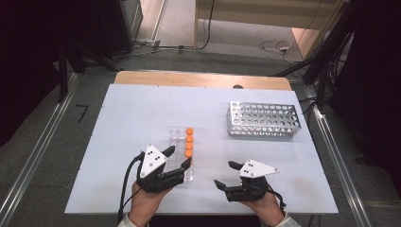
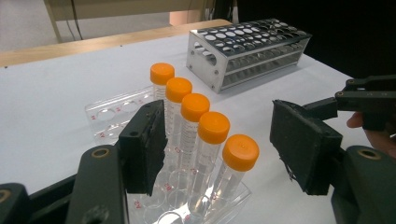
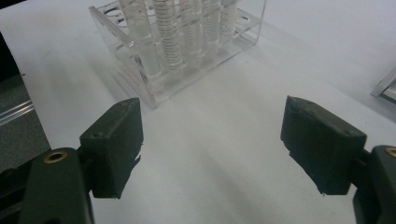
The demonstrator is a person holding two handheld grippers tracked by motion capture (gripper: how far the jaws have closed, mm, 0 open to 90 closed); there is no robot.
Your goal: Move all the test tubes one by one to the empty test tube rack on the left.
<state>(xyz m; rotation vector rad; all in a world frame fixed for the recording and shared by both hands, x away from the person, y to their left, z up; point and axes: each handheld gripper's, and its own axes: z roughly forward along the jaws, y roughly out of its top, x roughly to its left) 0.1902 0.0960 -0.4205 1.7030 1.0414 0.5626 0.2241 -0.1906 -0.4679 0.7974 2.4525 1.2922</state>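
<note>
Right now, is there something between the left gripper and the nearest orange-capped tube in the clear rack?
Nothing visible does. The left gripper is open, and the nearest orange-capped tube already stands between its pads without touching them, in the clear rack. The neighbouring tubes stand behind it in the same row.

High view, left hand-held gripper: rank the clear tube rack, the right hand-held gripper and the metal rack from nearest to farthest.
From the left hand-held gripper:
1. Clear tube rack with orange-capped tubes, right at its jaws.
2. Right hand-held gripper, beside it at the near edge.
3. Metal rack, far right of the table.
</note>
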